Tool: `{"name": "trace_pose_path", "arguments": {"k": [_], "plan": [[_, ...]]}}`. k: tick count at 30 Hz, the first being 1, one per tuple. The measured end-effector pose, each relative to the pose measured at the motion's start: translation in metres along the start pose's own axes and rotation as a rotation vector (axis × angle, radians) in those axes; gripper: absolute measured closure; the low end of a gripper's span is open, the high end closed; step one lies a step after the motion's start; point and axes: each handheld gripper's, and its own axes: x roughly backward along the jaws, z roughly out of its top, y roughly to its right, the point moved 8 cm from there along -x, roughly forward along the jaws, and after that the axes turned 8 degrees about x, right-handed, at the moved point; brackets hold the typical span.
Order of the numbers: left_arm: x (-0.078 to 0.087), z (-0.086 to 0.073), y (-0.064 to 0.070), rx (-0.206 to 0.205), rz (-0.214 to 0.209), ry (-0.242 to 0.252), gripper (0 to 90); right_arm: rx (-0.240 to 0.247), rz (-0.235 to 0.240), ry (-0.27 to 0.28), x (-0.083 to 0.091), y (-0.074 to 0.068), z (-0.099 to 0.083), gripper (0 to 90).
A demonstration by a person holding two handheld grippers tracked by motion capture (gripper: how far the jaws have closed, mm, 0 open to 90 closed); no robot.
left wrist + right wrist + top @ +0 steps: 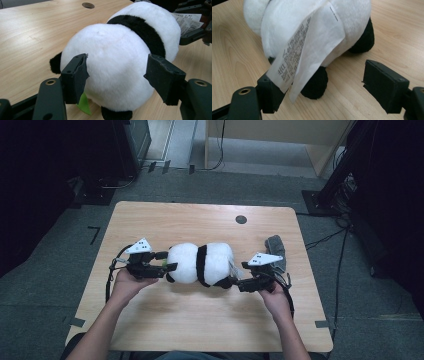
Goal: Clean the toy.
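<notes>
**Panda between both grippers**

I see the plush panda (202, 264) lying mid-table (200, 315). My L gripper (117, 75) has jaws spread wide around its white head end, pads at the fur. R gripper (329, 87) is open too, w/ the care tag (309, 47) draped over one jaw.

Black claws (167, 266) (239, 279) with white three-cornered top plates (black cables trailing)

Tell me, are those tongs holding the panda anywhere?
No. Both tongs are open: the left tongs straddle the panda's head, and the right tongs stand by its tag.
</notes>
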Motion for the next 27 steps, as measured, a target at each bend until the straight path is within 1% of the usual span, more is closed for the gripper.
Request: {"name": "trace_pose_path", "arguments": {"k": [1,2,3,4,5,6,7,9,10,11,13,15,16,18,20,21,22,23,24,25,27], "plan": [[-0.001,0.002,0.0,0.0,-0.004,-0.001,33.3,0.0,0.01,0.01,0.0,0.0,-0.001,24.5],[-0.002,0.004,0.001,-0.003,-0.007,-0.003,33.2,0.014,-0.004,0.02,0.001,0.002,-0.001,24.6],[-0.003,0.007,0.001,-0.007,-0.008,-0.003,33.0,0.032,-0.022,0.016,0.002,0.003,-0.003,24.7],[-0.005,0.009,0.001,-0.011,-0.008,-0.004,33.0,0.042,-0.038,0.009,0.002,0.005,-0.004,24.7],[-0.006,0.012,0.002,-0.011,-0.013,-0.001,33.0,0.043,-0.05,0.005,0.003,0.007,-0.006,24.7],[-0.008,0.015,0.002,-0.008,-0.018,-0.001,33.0,0.034,-0.055,0.003,0.004,0.008,-0.007,24.6],[-0.01,0.018,0.003,-0.004,-0.024,0.003,33.0,0.013,-0.054,-0.001,0.005,0.009,-0.009,24.6],[-0.015,0.021,0.005,0.004,-0.034,0.003,32.9,-0.039,-0.04,-0.017,0.008,0.012,-0.013,24.3],[-0.018,0.022,0.006,0.006,-0.038,-0.002,32.9,-0.068,-0.029,-0.015,0.01,0.013,-0.014,23.1],[-0.021,0.023,0.005,0.007,-0.036,-0.007,32.7,-0.091,-0.026,0.0,0.012,0.015,-0.013,22.1],[-0.025,0.022,0.005,0.009,-0.038,-0.008,32.5,-0.138,-0.046,0.045,0.017,0.021,-0.009,22.1],[-0.026,0.021,0.003,0.007,-0.039,-0.009,32.3,-0.164,-0.054,0.094,0.021,0.026,-0.005,22.1],[-0.026,0.021,0.002,0.005,-0.039,-0.009,32.3,-0.167,-0.053,0.107,0.023,0.027,-0.004,22.1],[-0.025,0.021,0.0,-0.002,-0.034,-0.012,32.3,-0.156,-0.054,0.113,0.026,0.029,-0.006,22.1],[-0.025,0.02,-0.002,-0.014,-0.014,-0.013,31.9,-0.154,-0.008,0.128,0.031,0.029,-0.008,22.6],[-0.024,0.02,-0.003,-0.019,-0.011,-0.017,31.8,-0.143,0.011,0.145,0.033,0.029,-0.009,24.9],[-0.023,0.019,-0.004,-0.019,-0.01,-0.02,31.4,-0.149,-0.008,0.15,0.035,0.032,-0.009,26.7],[-0.023,0.018,-0.006,-0.021,-0.003,-0.022,31.1,-0.152,-0.036,0.145,0.037,0.036,-0.01,26.7],[-0.024,0.017,-0.007,-0.024,0.003,-0.024,30.9,-0.148,-0.056,0.143,0.039,0.038,-0.011,27.2],[-0.026,0.016,-0.008,-0.033,0.005,-0.03,30.4,-0.142,-0.07,0.139,0.041,0.041,-0.012,27.7],[-0.03,0.013,-0.01,-0.062,0.023,-0.026,27.6,-0.133,-0.107,0.129,0.042,0.047,-0.014,27.7]]}}
